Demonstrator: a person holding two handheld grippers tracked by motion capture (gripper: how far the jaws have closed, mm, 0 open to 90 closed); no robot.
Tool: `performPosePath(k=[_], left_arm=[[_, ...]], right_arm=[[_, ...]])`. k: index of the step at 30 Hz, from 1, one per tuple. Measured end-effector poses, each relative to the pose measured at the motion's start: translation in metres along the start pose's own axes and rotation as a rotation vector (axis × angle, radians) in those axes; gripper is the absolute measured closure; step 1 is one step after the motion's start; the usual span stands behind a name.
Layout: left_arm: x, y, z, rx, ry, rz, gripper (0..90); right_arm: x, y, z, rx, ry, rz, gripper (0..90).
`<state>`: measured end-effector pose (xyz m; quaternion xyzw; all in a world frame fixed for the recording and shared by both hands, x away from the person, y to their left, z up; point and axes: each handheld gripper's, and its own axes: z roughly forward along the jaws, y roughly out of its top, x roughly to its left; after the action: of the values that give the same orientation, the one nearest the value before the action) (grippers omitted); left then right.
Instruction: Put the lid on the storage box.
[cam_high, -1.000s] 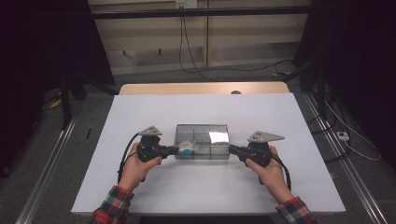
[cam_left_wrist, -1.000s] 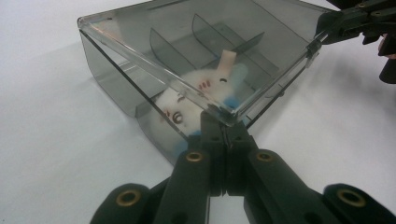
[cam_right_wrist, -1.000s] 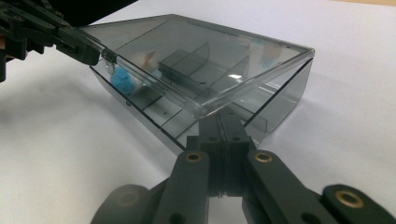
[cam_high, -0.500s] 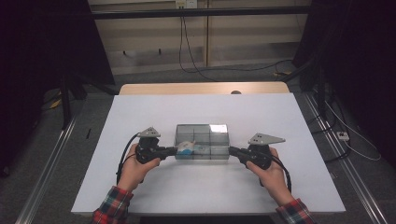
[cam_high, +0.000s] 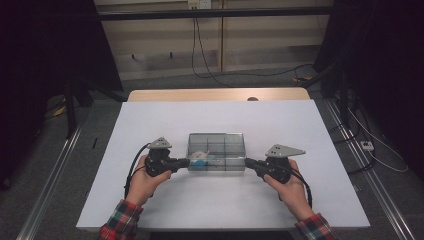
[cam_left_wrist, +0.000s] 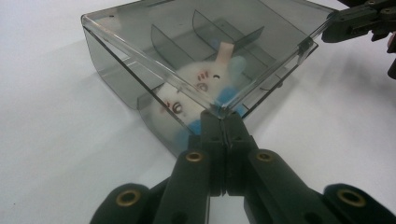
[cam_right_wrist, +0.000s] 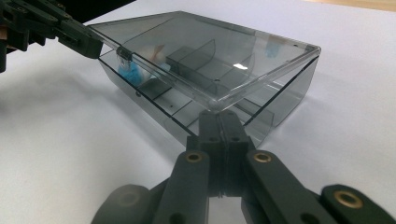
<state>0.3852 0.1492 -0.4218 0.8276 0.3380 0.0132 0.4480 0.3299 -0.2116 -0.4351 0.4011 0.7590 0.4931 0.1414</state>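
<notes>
At table centre, smoked-plastic compartment box (cam_high: 216, 151), plush rabbit (cam_left_wrist: 196, 88) in its near-left cell. Left gripper (cam_high: 186, 162) and right gripper (cam_high: 248, 162), jaws pressed together, each nudge a near lid (cam_right_wrist: 201, 56) corner, likely levering it evenly.

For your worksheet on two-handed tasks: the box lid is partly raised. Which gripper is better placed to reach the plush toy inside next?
Left. The left gripper pinches the lid at the corner right over the white plush toy; the right gripper holds the far corner, above empty compartments.
</notes>
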Motion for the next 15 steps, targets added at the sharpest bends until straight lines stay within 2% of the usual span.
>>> performPosePath(k=[15], left_arm=[[-0.0021, -0.0045, 0.0005, 0.003, -0.001, 0.001, 89.3]], right_arm=[[0.0029, -0.004, -0.0016, 0.013, -0.005, -0.017, 89.5]])
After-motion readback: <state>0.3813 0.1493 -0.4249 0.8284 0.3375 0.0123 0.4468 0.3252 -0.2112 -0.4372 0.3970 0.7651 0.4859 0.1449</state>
